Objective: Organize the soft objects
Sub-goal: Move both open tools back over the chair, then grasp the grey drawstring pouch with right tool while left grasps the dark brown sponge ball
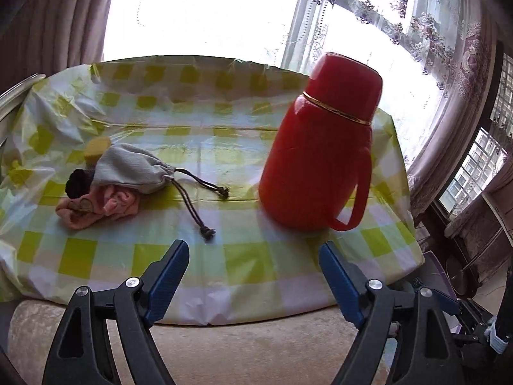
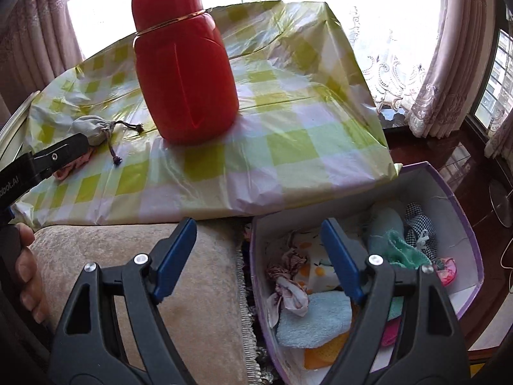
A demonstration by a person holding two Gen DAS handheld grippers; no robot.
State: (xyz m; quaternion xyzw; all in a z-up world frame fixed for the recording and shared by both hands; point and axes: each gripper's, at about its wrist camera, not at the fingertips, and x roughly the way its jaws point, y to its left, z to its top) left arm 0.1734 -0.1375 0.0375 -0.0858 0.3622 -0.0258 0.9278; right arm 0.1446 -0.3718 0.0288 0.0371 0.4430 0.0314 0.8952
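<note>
A grey drawstring pouch [image 1: 134, 170] lies on the checked tablecloth [image 1: 198, 147], with a pink cloth [image 1: 96, 207], a dark bundle [image 1: 78, 181] and a yellow piece [image 1: 96, 149] beside it. My left gripper [image 1: 253, 256] hovers open and empty over the table's near edge, right of the pile. The right wrist view shows the pouch [image 2: 91, 128] far left, partly behind the left gripper's arm [image 2: 61, 157]. My right gripper [image 2: 258, 234] stands open with nothing in it, over the rim of a purple box [image 2: 449, 192] holding several cloths, among them a light blue towel [image 2: 315, 317].
A tall red flask [image 1: 320, 147] with a handle stands on the table right of the pile, the same flask [image 2: 184, 67] at upper left in the right wrist view. A beige cushion [image 2: 192, 288] runs along the table's near edge. A hand [image 2: 27, 276] shows at far left. Curtained windows lie behind.
</note>
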